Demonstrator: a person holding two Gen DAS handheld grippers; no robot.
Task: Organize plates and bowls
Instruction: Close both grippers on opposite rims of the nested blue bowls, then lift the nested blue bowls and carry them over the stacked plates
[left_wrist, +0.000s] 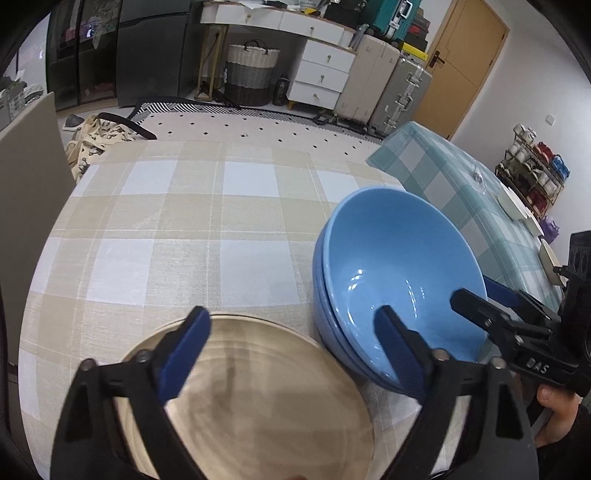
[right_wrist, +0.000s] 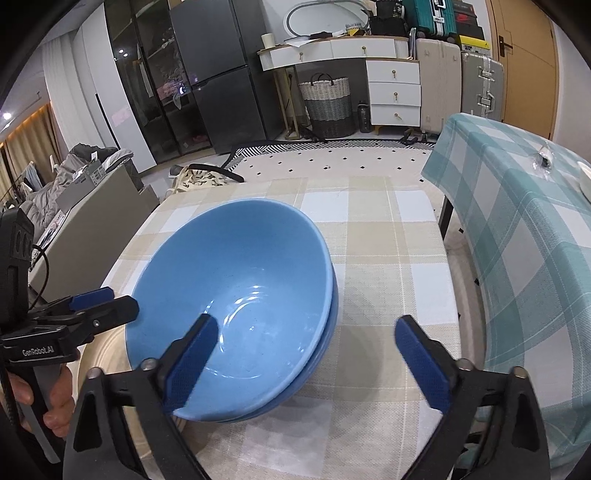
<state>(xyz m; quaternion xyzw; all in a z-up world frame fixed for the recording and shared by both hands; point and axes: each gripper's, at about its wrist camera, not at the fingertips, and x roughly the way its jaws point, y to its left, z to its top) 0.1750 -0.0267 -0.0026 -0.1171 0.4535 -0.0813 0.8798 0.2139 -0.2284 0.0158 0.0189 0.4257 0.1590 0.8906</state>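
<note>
We note two nested blue bowls (right_wrist: 236, 295) on the beige checked tablecloth (left_wrist: 177, 229), just beside a tan plate (left_wrist: 251, 398). Left gripper (left_wrist: 291, 350) hovers over the plate, jaws apart; right gripper (right_wrist: 306, 354), jaws apart, straddles the bowls' near rim without clamping it.

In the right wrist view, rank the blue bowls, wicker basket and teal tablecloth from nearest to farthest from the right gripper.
1. Blue bowls: nested, just ahead, left jaw over the rim.
2. Teal tablecloth: right side, on the next table.
3. Wicker basket: far across the room, under the white desk.
</note>
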